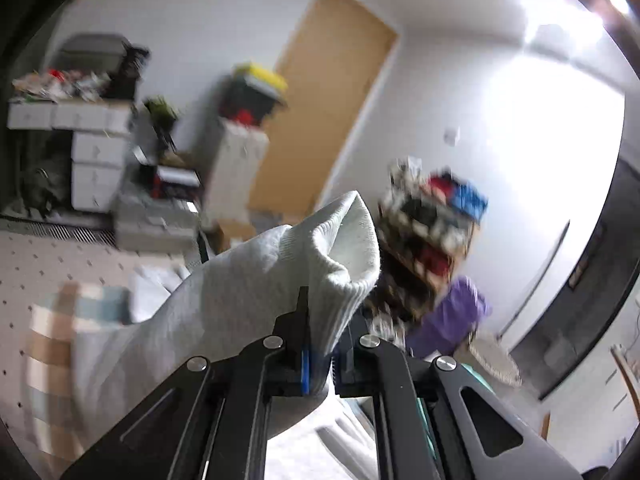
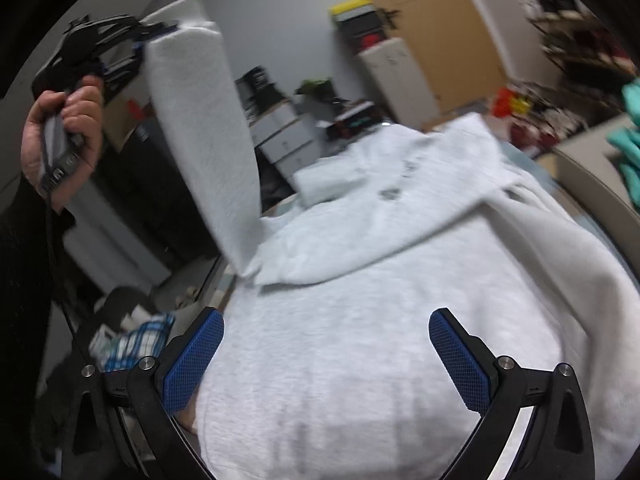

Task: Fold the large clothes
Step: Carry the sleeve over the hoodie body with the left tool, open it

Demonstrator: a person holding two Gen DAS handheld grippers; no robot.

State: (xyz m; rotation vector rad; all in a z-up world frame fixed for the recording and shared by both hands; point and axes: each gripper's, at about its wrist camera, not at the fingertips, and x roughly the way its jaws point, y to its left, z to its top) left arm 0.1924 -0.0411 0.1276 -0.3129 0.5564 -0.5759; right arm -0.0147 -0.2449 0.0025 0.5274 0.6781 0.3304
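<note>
One pale grey fleece sweatshirt [image 2: 360, 340]; one ribbed sleeve cuff [image 1: 340, 256] of it raised. Two black grippers with blue pads: left gripper [image 2: 148, 36], right gripper [image 2: 326, 356]. One wooden door [image 1: 320, 100].

My table [image 2: 588, 184] has a curved pale rim and carries the light grey sweatshirt [image 2: 360, 320] spread flat across most of the top. Teal cloth [image 2: 628, 140] sits beyond the rim.

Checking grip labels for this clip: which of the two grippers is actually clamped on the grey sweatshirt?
The left gripper: its jaws are shut on the sleeve cuff, lifted clear of the sweatshirt body. The right gripper stands wide open above that body, holding nothing.
</note>
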